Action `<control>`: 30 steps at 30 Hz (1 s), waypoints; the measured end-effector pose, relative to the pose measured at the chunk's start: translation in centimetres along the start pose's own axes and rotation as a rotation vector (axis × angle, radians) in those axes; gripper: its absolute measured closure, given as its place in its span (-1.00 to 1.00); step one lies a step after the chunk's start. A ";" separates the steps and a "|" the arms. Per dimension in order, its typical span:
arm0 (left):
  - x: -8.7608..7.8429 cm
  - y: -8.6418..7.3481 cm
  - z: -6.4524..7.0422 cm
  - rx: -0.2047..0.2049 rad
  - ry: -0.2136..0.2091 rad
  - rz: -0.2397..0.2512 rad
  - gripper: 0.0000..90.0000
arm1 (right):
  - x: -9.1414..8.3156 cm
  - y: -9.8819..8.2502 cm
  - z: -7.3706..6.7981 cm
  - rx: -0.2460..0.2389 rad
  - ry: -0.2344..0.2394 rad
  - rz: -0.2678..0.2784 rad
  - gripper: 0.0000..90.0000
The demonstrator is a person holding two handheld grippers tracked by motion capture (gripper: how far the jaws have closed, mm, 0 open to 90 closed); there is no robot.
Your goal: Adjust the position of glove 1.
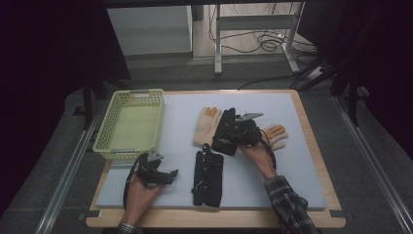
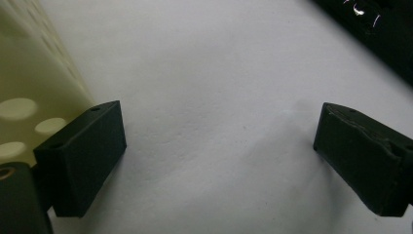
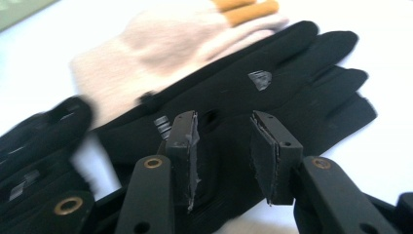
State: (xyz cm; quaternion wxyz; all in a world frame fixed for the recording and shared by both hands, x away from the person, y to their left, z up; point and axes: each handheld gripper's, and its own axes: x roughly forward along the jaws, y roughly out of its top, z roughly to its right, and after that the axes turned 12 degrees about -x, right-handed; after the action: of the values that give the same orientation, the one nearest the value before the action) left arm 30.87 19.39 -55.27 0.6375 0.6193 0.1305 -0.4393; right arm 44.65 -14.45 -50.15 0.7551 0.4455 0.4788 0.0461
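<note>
- High view, far left at about nine o'clock: a pale yellow basket (image 1: pixel 130 124) sits on the white mat (image 1: pixel 292 161) that covers the counter (image 1: pixel 214 219), its long side running away from the person.
- Just below the basket, at about seven o'clock, the left hand (image 1: pixel 139 192) comes in from the bottom edge with the forearm angled slightly right; it holds the left tongs (image 1: pixel 171 174) low over the mat, pointing toward three o'clock.
- Left gripper view: those tongs (image 2: pixel 219 151) are released, jaws wide apart with bare mat between them; the basket wall lies just beside one jaw and a dark glove edge shows at the two o'clock corner.
- Centre of the high view, at about six o'clock: a black glove (image 1: pixel 207 175) lies flat on the mat, fingers pointing to twelve o'clock, apart from both tongs.
- Above it, at about twelve o'clock, a cream glove with orange fingertips (image 1: pixel 207 126) lies flat; a second black glove (image 1: pixel 225 134) overlaps its right edge.
- Right of centre, the right hand (image 1: pixel 258 153) reaches up from a plaid sleeve (image 1: pixel 287 200), forearm slanting toward eleven o'clock, with the right tongs over the second black glove.
- Right gripper view: the right tongs (image 3: pixel 221 156) stand part open directly over the black glove's palm; I cannot tell whether the pads touch the cloth.
- Farthest right, at about two o'clock, another cream glove (image 1: pixel 276 136) lies partly under that hand.
</note>
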 end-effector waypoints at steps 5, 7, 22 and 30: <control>0.0 0.0 0.0 0.000 -0.001 0.001 -0.89 | 2.1 0.3 1.4 0.014 -0.030 -0.023 0.02; 0.0 0.0 0.0 0.000 -0.001 0.001 -0.89 | 2.8 0.3 1.7 0.013 -0.028 -0.031 -0.11; 0.0 0.0 0.0 0.001 0.000 0.002 -0.89 | 4.1 1.1 1.0 -0.007 -0.026 -0.084 0.61; 0.0 0.0 0.0 0.001 0.000 0.001 -0.89 | 3.7 1.1 1.5 0.050 0.008 -0.066 0.77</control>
State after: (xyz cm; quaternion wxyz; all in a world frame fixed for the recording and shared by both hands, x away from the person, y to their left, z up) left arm 30.85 19.38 -55.27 0.6375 0.6197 0.1300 -0.4390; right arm 48.20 -12.93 -51.72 0.7429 0.4480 0.4972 0.0113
